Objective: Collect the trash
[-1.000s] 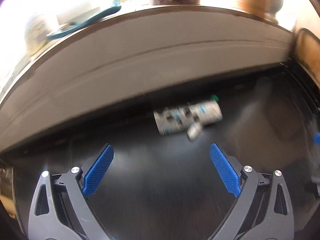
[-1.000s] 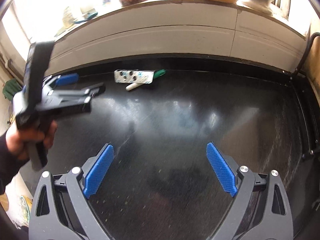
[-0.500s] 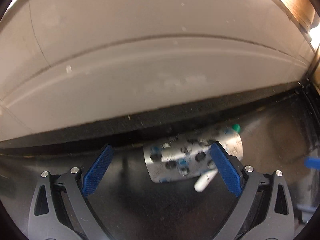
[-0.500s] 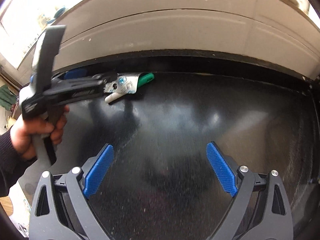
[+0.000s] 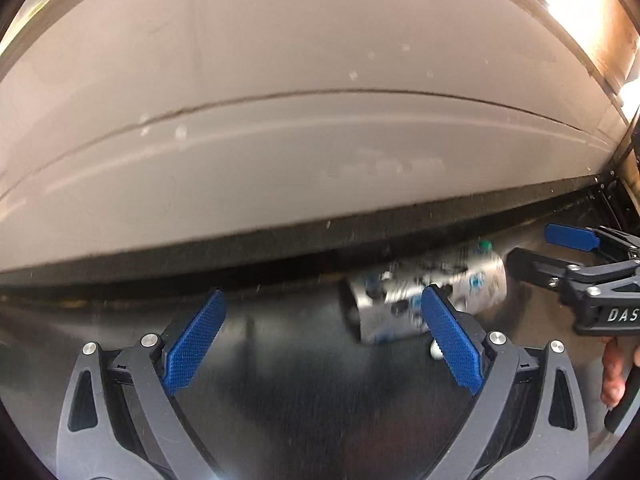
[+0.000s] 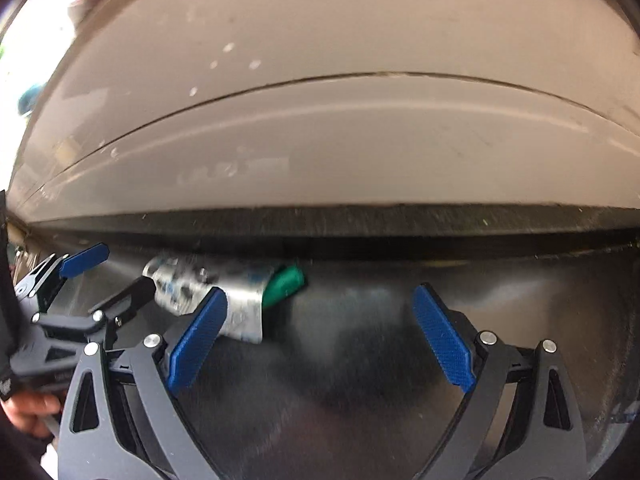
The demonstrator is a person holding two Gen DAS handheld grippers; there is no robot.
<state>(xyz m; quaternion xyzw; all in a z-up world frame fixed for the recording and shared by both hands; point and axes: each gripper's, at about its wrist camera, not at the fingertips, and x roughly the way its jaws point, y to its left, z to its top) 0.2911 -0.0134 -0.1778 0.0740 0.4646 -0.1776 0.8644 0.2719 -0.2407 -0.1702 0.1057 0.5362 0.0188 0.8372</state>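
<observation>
A silver blister pack (image 5: 424, 300) lies on the black surface by the wall's base, with a green cap (image 5: 485, 245) behind it and a small white piece (image 5: 435, 351) in front. My left gripper (image 5: 320, 340) is open; the pack sits off its right finger (image 5: 450, 344). In the right wrist view the pack (image 6: 240, 300) and the green cap (image 6: 286, 282) lie left of centre. My right gripper (image 6: 320, 336) is open and empty, its left finger (image 6: 196, 344) over the pack's near edge. Each gripper shows in the other's view, flanking the pack.
A pale grey wall panel (image 5: 280, 140) rises close behind the trash above a dark skirting strip (image 6: 360, 224). The black glossy surface (image 6: 360, 360) stretches to the right. A hand (image 5: 616, 372) holds the right gripper.
Both grippers have moved in toward the wall and the blister pack. The right gripper has come up on the pack's right side; the pack now sits right of the left gripper's centre.
</observation>
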